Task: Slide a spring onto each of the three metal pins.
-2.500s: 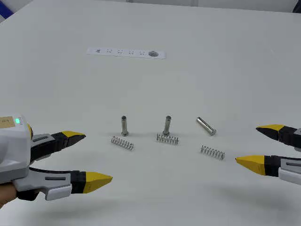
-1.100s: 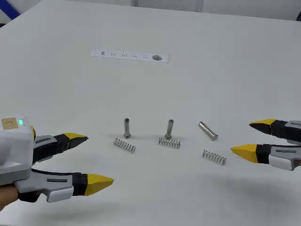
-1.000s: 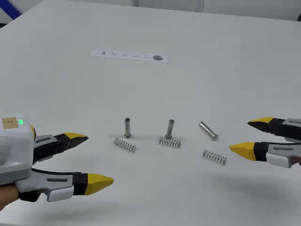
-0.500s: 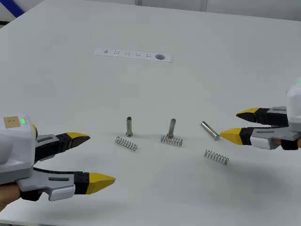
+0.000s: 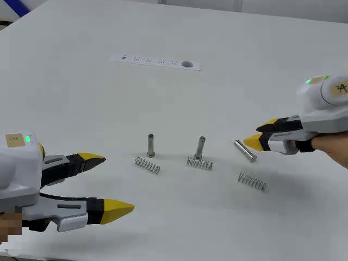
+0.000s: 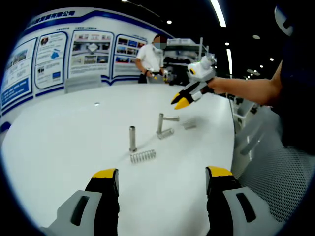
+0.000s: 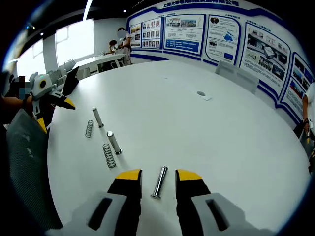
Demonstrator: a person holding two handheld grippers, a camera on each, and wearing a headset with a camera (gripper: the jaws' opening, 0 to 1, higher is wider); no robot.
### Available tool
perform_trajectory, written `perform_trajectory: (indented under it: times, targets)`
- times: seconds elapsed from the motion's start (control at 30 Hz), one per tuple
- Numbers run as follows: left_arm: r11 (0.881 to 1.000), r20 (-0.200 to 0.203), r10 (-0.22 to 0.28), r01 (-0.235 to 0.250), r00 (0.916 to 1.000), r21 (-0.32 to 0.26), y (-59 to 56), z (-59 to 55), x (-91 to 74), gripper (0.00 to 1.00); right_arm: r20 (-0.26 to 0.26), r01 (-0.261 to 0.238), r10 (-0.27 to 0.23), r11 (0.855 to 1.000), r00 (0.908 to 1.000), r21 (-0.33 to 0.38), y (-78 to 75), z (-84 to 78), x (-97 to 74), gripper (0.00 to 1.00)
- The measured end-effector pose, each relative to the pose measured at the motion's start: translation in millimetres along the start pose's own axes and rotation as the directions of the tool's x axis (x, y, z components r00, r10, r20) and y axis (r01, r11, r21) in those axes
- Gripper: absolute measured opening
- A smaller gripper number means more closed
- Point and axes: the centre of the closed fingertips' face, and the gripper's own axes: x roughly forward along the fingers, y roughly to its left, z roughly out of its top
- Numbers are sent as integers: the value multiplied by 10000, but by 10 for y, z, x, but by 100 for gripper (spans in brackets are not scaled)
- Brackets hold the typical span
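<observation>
Now, lying pin [image 5: 244, 150]: flat on the table [image 5: 261, 65], unmoved and bare; everything below is placed from it.
right gripper [image 5: 254, 136]: has come in from well to the right and sits just at this pin. In the right gripper view the jaws have narrowed and straddle it, with a gap on both sides.
right spring [image 5: 252, 181]: near the pin on your side, untouched.
middle pin [image 5: 200, 147]: upright to its left, middle spring [image 5: 199, 162] at its foot.
left pin [image 5: 150, 145]: upright, farther left, left spring [image 5: 147, 165] beside it.
left gripper [image 5: 117, 183]: farthest left, jaws wide, idle as before.
meaning: you look set to grasp the lying pin; no spring is fitted yet.
</observation>
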Motion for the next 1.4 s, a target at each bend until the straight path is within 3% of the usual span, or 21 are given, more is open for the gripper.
perform_trajectory:
  times: [0.27,0.53,1.17,1.4]
  targets:
    - [10000,-41,9,-9,10000,-35,9,-15,-6,72,-733,226,-191,9986,9971,478,-66,-115,186,20]
    - [10000,-105,-70,69,9999,-62,-5,-34,20,71,-1057,238,-165,9974,9943,676,-41,-160,310,16]
    - [9998,-147,-103,100,9998,-197,1,-65,25,69,-1711,195,-23,9949,9852,986,-76,-231,448,11]
    - [9996,-147,-93,89,9998,-264,6,-76,26,69,-1880,76,36,9983,9822,586,-59,-252,459,10]
